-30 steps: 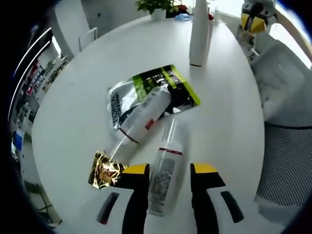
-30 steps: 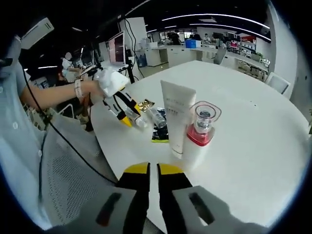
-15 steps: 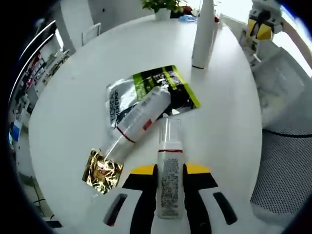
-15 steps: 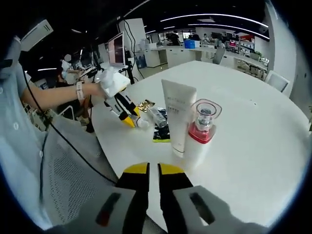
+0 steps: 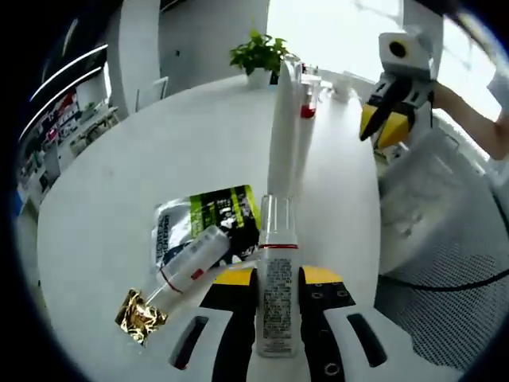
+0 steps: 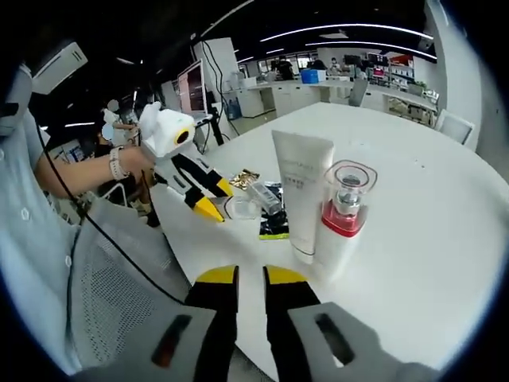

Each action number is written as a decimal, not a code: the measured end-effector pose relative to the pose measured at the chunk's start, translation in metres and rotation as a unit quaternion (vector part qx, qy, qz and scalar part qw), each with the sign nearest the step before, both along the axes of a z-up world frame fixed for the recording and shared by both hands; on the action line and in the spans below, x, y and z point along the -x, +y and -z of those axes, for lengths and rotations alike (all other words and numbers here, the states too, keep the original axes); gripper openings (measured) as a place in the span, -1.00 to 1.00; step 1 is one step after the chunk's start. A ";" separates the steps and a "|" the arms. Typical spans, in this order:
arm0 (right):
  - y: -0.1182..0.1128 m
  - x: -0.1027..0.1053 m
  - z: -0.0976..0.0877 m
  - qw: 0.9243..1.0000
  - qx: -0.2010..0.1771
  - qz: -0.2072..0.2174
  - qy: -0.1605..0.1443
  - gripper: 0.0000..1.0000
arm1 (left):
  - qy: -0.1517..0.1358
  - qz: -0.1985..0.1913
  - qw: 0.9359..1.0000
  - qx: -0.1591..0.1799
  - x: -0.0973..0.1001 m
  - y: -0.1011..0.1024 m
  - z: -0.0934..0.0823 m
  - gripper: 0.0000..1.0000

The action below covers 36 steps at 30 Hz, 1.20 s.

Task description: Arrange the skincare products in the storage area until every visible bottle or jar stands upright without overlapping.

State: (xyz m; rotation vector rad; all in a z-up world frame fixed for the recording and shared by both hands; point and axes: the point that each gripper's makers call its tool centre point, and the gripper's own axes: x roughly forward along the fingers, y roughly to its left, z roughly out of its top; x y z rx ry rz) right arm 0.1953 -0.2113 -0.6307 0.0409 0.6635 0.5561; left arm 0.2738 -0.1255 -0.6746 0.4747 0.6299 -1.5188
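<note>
White bottle [image 5: 277,298], base behind jaws

Right gripper [image 6: 250,277] hangs at the table [image 6: 445,239] edge, jaws nearly together. White tube [image 6: 302,195] and pump bottle [image 6: 342,215] stand upright, touching. Left gripper [image 6: 208,199] grips a clear-capped bottle [image 6: 241,208].

My left tool [image 5: 277,280] now clamps the clear-capped bottle [image 5: 277,286], which a second ago lay loose between its jaws, and lifts it off the table [image 5: 119,199].
</note>
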 end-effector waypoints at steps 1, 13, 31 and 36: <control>0.001 0.000 0.001 1.000 -0.005 0.001 0.001 -0.71 | 0.001 0.001 1.000 0.006 0.003 -0.002 -0.004 -0.68; 0.015 -0.010 -0.014 0.985 -0.161 0.040 -0.040 -0.53 | 0.038 0.019 0.995 0.094 0.039 -0.036 -0.042 -0.68; 0.016 -0.022 -0.038 0.953 -0.277 0.051 -0.109 -0.56 | 0.073 0.054 0.985 0.144 0.065 -0.058 -0.053 -0.67; 0.019 -0.023 -0.038 0.961 -0.239 0.037 -0.135 -0.57 | 0.048 0.070 0.990 0.116 0.067 -0.062 -0.041 -0.67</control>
